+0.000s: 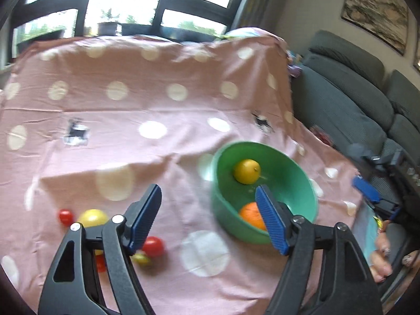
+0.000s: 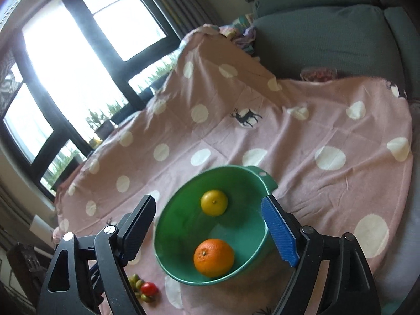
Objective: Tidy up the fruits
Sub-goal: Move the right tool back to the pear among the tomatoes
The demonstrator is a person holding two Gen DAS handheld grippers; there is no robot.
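Observation:
A green bowl (image 1: 302,168) (image 2: 170,236) stands on a pink cloth with white dots (image 1: 157,92) (image 2: 302,136). In the bowl lie a yellow lemon (image 1: 246,171) (image 2: 214,202) and an orange (image 1: 250,214) (image 2: 214,257). My left gripper (image 1: 208,194) is open above the cloth just left of the bowl, nothing between its fingers. My right gripper (image 2: 208,204) is open over the bowl and holds nothing; one of its blue pads (image 1: 366,190) shows at the right edge. Loose on the cloth lie red tomatoes (image 1: 153,245) (image 2: 148,288), a yellow fruit (image 1: 92,218) and small greenish fruits (image 2: 134,281).
A grey sofa (image 1: 341,92) (image 2: 328,26) runs along the right, past the cloth's edge. A dark-framed window (image 1: 162,8) (image 2: 65,65) with potted plants fills the back. A person's hand (image 1: 383,262) shows at the lower right.

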